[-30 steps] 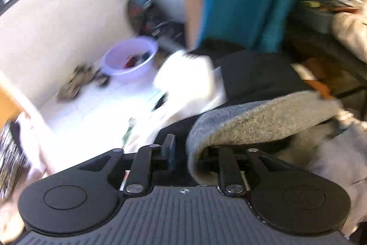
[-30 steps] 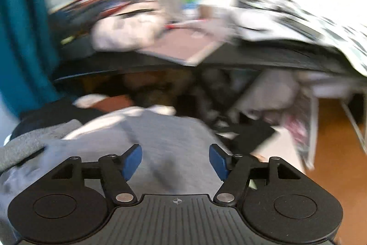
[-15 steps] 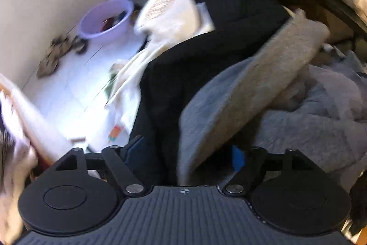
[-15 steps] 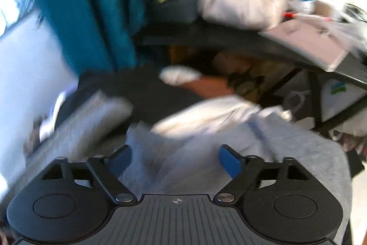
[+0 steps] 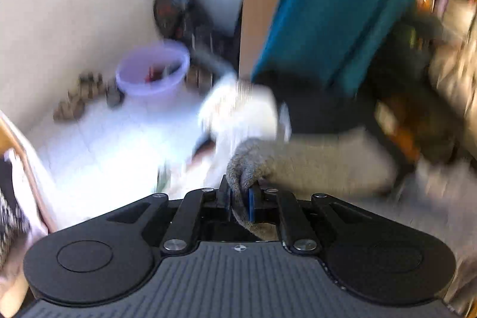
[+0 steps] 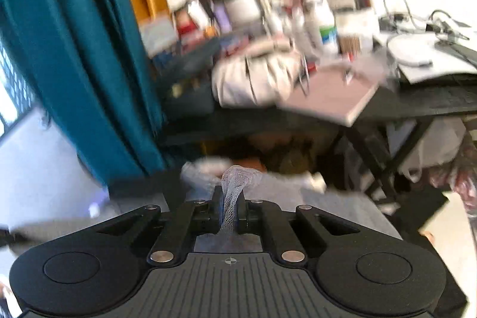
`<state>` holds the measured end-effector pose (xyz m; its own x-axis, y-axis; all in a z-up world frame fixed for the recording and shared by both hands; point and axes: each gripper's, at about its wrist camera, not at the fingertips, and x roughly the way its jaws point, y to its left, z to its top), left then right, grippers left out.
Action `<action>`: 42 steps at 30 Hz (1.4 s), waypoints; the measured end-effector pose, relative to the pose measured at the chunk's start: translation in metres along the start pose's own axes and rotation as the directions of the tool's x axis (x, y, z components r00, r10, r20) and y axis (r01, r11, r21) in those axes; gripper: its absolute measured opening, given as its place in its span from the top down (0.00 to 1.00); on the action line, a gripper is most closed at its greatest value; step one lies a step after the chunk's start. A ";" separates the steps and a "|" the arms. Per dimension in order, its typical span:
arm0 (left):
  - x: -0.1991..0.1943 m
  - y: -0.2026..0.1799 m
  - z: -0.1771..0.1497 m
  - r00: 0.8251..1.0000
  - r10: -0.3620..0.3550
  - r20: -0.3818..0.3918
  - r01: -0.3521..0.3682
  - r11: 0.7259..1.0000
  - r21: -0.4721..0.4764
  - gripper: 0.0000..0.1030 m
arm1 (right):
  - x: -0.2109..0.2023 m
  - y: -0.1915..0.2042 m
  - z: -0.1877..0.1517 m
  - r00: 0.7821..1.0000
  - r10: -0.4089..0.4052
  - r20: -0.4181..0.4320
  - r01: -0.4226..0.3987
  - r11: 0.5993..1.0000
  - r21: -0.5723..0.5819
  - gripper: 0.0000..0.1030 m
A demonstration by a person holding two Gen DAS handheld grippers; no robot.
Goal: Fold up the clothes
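Both tools, apart a moment ago, now pinch fabric: the left tool [image 5: 242, 200] is closing on the grey garment [image 5: 313, 166], the right tool [image 6: 229, 212] clamps white mesh cloth [image 6: 235, 184], ready for lifting.

Left gripper [image 5: 240, 194] closing on grey garment [image 5: 298, 166]; right gripper [image 6: 231, 209], formerly open, now pinching white mesh fabric [image 6: 235, 184].

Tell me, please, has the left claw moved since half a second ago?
Yes. The left claw has swung back up: the purple basin now sits lower and nearer centre, and the teal curtain fills the top again.
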<state>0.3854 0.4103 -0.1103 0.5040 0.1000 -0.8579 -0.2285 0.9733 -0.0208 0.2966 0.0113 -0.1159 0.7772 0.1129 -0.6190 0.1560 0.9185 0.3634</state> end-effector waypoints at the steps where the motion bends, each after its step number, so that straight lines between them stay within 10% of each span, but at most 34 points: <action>1: 0.012 -0.004 -0.017 0.997 0.008 -0.075 -0.006 0.999 0.033 0.89 | 0.003 -0.005 -0.011 0.998 -0.013 -0.054 0.013 1.000 -0.006 0.95; 7: 0.047 -0.027 -0.080 0.932 -0.015 -0.362 0.069 0.988 0.136 0.69 | 0.015 -0.030 -0.080 0.961 -0.068 -0.267 0.081 0.996 0.040 0.78; 11: 0.030 -0.029 -0.063 0.933 -0.118 -0.340 0.163 0.981 0.107 0.44 | 0.006 -0.035 -0.081 0.961 -0.098 -0.261 0.126 0.988 0.094 0.61; 19: 0.011 -0.037 -0.033 0.928 -0.254 -0.274 0.303 0.941 0.153 0.28 | -0.002 -0.010 -0.050 0.987 -0.148 -0.059 0.141 0.983 -0.115 0.21; 24: 0.027 -0.048 -0.029 0.909 -0.293 -0.296 0.330 0.940 0.086 0.28 | 0.038 -0.020 -0.049 0.982 -0.147 -0.119 0.147 0.989 -0.006 0.24; 28: 0.031 -0.072 -0.024 0.940 -0.227 -0.255 0.290 0.925 0.246 0.28 | 0.032 -0.031 -0.058 0.986 -0.117 -0.120 0.132 0.984 0.120 0.71; 31: 0.034 -0.091 -0.018 0.952 -0.208 -0.224 0.288 0.854 0.433 0.25 | 0.003 -0.031 -0.063 0.995 -0.074 -0.066 0.082 0.987 0.138 0.80; 35: 0.042 -0.117 -0.012 0.954 -0.227 -0.196 0.300 0.693 0.656 0.10 | -0.035 -0.013 -0.073 0.993 -0.115 -0.003 0.115 0.992 0.052 0.81; 39: 0.071 -0.143 -0.015 0.922 -0.260 -0.286 0.385 0.545 0.745 0.10 | -0.043 -0.008 -0.096 0.985 -0.170 -0.034 0.171 0.984 0.052 0.80; 42: 0.085 -0.157 -0.023 0.898 -0.263 -0.353 0.440 0.497 0.748 0.10 | -0.038 -0.012 -0.112 0.976 -0.210 -0.064 0.217 0.968 0.125 0.80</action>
<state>0.4446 0.2610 -0.1916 0.2187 -0.2390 -0.9461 0.7313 0.6820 -0.0033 0.1971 0.0381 -0.1751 0.6866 -0.0588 -0.7246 0.3955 0.8665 0.3045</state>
